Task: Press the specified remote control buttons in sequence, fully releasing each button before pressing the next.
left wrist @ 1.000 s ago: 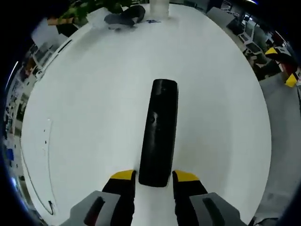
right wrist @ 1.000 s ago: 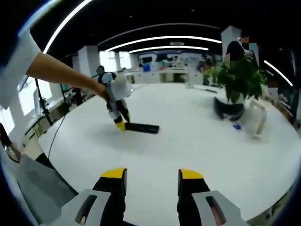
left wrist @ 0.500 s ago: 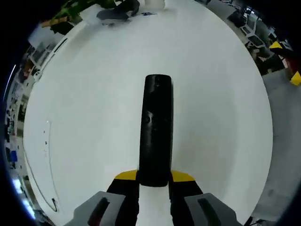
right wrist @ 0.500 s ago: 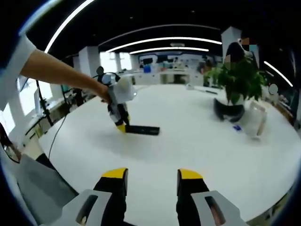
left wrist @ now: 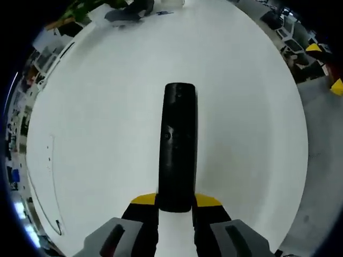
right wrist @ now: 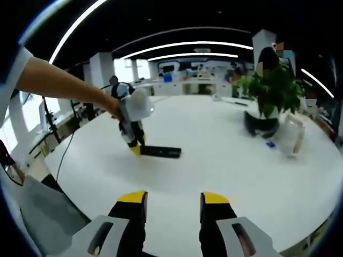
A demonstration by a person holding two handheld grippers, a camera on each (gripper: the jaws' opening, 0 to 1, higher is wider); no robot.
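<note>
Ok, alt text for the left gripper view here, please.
The left gripper has its yellow-tipped jaws closed on the near end of a black remote control, which lies lengthwise on a round white table. Dark objects and green leaves sit at the table's far edge.

The long black remote (left wrist: 177, 147) lay flat on the white table (left wrist: 96, 118), its near end between two yellow-tipped jaws.

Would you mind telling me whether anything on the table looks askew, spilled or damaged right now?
Nothing stands out. The black remote lies flat on the white table, its near end between the left gripper fingers. The right gripper is open above bare tabletop. The potted plant stands upright, with no spill nearby.
</note>
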